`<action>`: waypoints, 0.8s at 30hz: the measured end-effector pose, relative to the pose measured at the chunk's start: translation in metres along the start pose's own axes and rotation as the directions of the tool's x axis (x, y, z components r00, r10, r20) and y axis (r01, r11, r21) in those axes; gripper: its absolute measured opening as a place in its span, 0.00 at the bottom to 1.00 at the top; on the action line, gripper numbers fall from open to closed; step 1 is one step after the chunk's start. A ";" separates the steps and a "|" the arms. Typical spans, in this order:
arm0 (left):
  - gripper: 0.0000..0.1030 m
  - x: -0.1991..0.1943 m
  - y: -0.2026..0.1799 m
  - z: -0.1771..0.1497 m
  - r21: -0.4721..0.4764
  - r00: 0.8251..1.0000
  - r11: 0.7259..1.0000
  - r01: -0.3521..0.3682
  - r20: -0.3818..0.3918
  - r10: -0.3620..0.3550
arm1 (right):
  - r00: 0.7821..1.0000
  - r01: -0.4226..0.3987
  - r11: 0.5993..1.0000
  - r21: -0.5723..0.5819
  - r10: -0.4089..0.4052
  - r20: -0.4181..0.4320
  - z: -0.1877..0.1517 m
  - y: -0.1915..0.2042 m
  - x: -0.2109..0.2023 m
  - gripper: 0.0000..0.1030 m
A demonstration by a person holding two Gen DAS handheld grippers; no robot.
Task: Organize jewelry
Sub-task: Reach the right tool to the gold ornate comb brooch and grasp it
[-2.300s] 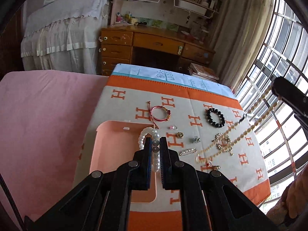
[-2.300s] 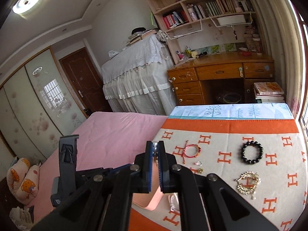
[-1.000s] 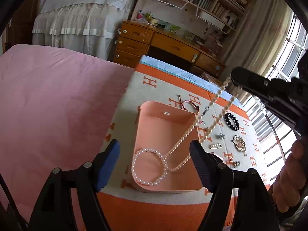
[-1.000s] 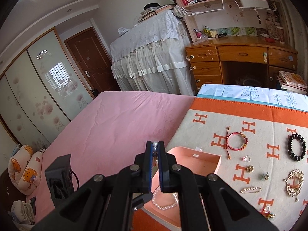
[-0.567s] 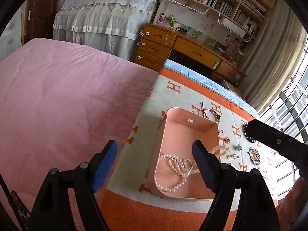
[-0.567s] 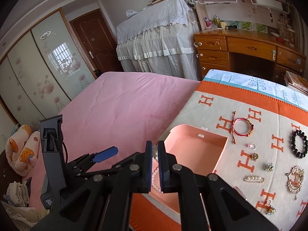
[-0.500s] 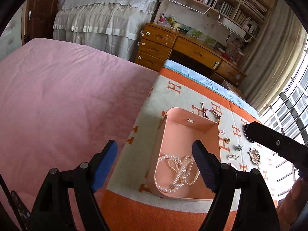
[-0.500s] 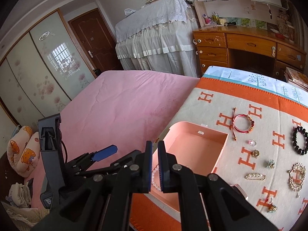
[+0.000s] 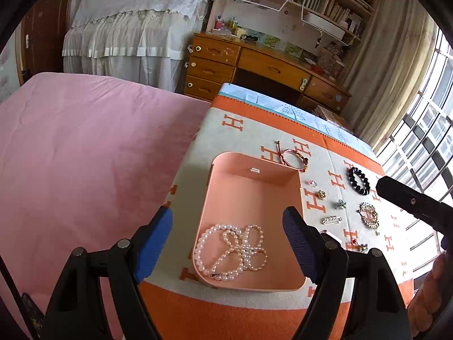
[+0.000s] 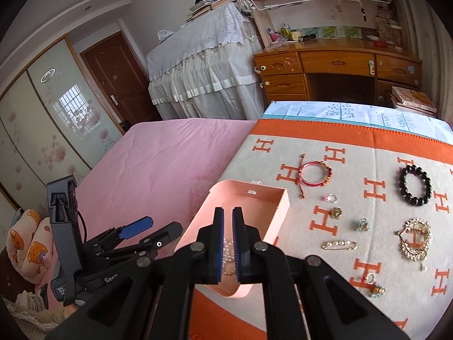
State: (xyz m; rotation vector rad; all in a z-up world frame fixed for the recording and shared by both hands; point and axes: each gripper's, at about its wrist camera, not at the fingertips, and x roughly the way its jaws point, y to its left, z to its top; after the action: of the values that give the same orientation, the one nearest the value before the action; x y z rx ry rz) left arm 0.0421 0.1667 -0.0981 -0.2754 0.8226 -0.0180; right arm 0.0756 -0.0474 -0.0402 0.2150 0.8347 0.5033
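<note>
A peach tray (image 9: 254, 195) sits on the orange-and-cream blanket (image 9: 254, 130). A pearl bracelet and a pearl necklace (image 9: 235, 252) lie coiled in its near end. My left gripper (image 9: 226, 235) is open and empty above the tray's near end. My right gripper (image 10: 228, 243) hangs over the tray (image 10: 254, 201) with its jaws slightly apart and nothing between them. On the blanket lie a red cord bracelet (image 10: 314, 172), a black bead bracelet (image 10: 414, 185), a gold brooch (image 10: 414, 239), a pin (image 10: 338, 245) and small rings (image 10: 329, 197).
A pink bedspread (image 9: 85, 147) covers the bed left of the blanket. A wooden desk (image 9: 254, 65) and bookshelves stand behind it. A window (image 9: 430, 130) is at the right. The left gripper also shows in the right wrist view (image 10: 136, 232).
The pearl necklace that hung from my right gripper has dropped into the tray beside the bracelet. The right jaws have parted a little. My left gripper let go of the bracelet and opened wide.
</note>
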 end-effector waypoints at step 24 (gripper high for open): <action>0.76 0.015 -0.117 -0.004 0.158 0.995 0.986 0.057 -0.090 -0.043 | 0.971 0.129 0.956 0.264 -0.176 0.165 -0.019 -0.142 -0.096 0.13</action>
State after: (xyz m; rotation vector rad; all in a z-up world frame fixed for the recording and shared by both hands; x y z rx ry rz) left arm 0.0597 0.0511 -0.0822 -0.1442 0.8947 -0.1437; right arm 0.0555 -0.2188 -0.0437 0.4216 0.7232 0.2257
